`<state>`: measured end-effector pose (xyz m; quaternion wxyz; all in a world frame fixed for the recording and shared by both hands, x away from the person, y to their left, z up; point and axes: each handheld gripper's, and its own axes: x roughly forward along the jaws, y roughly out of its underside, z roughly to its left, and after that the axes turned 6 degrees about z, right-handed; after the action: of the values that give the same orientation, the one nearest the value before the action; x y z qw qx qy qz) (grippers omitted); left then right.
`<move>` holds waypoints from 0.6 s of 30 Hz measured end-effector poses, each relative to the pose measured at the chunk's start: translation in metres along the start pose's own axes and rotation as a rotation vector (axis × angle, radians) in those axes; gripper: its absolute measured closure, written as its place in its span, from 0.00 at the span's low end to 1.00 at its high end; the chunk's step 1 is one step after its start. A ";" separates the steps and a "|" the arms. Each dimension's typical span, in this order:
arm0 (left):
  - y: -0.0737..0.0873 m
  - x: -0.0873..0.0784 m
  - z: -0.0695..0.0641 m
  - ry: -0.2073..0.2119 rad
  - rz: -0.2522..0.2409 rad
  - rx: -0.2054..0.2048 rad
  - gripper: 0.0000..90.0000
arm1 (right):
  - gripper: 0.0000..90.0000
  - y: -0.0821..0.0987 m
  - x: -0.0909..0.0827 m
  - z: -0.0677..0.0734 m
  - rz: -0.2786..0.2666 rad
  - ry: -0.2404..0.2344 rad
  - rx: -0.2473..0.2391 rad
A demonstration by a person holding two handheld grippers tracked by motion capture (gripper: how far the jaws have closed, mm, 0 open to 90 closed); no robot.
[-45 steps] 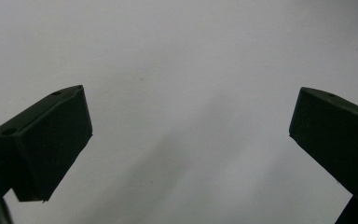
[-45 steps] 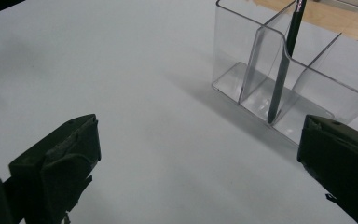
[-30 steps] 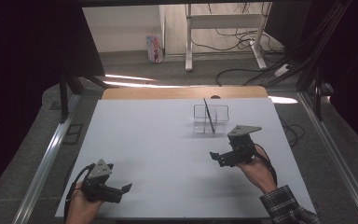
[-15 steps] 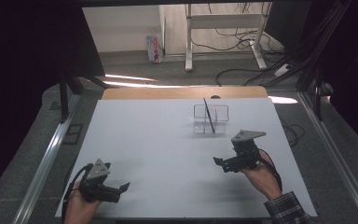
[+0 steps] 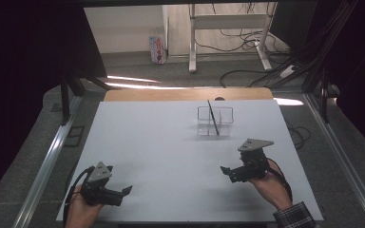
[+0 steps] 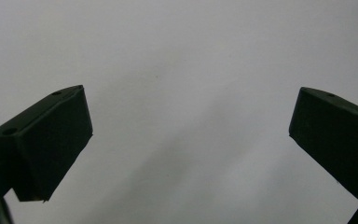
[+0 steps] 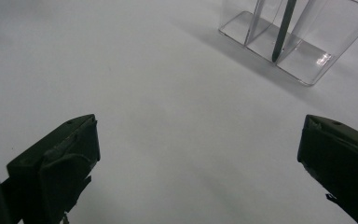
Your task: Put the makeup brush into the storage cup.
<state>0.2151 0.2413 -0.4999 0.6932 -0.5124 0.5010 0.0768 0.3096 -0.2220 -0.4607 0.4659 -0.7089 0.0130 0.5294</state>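
Note:
A clear plastic holder (image 5: 214,120) with three compartments stands on the white table (image 5: 171,142) toward the back right, and a dark thin pen (image 5: 213,117) leans inside it. In the right gripper view the holder (image 7: 303,46) sits at the upper right with the pen (image 7: 283,28) in its middle compartment. My right gripper (image 5: 227,172) is open above the table at the front right, nothing between its jaws. My left gripper (image 5: 126,191) is open at the front left, also holding nothing, with bare table (image 6: 186,116) between its jaws.
The table's wooden strip (image 5: 185,94) runs along its far edge. Metal rails (image 5: 47,161) flank the table on both sides. Beyond it are a desk frame (image 5: 228,28) and cables (image 5: 247,76) on the floor.
Both hands have drawn back toward the table's front edge. The right gripper moved away from the holder; the left moved slightly nearer the front. Both stayed open.

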 end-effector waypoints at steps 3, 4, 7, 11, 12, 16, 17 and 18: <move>0.000 0.000 0.000 0.002 0.001 -0.002 0.00 | 0.00 0.003 -0.002 0.001 0.000 0.001 0.002; 0.000 0.000 0.000 0.002 0.001 -0.002 0.00 | 0.00 0.004 -0.003 0.002 0.000 0.002 0.004; 0.000 0.000 0.000 0.005 0.001 -0.001 0.00 | 0.00 0.006 -0.006 0.002 0.000 0.005 0.006; 0.000 0.001 0.000 0.011 0.003 0.000 0.00 | 0.00 0.010 -0.009 0.003 0.001 0.007 0.011; 0.000 0.001 0.000 0.012 0.002 -0.001 0.00 | 0.00 0.011 -0.010 0.002 0.002 0.010 0.008; 0.000 0.001 0.000 0.012 0.002 0.000 0.00 | 0.00 0.015 -0.012 0.003 0.007 0.015 0.011; 0.000 0.001 0.000 0.013 0.002 0.000 0.00 | 0.00 0.017 -0.013 0.003 0.011 0.018 0.012; 0.000 0.001 0.000 0.013 0.002 0.000 0.00 | 0.00 0.018 -0.014 0.003 0.013 0.019 0.012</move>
<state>0.2154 0.2407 -0.5006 0.6897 -0.5124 0.5062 0.0743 0.2923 -0.2365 -0.4620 0.4665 -0.7110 0.0255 0.5255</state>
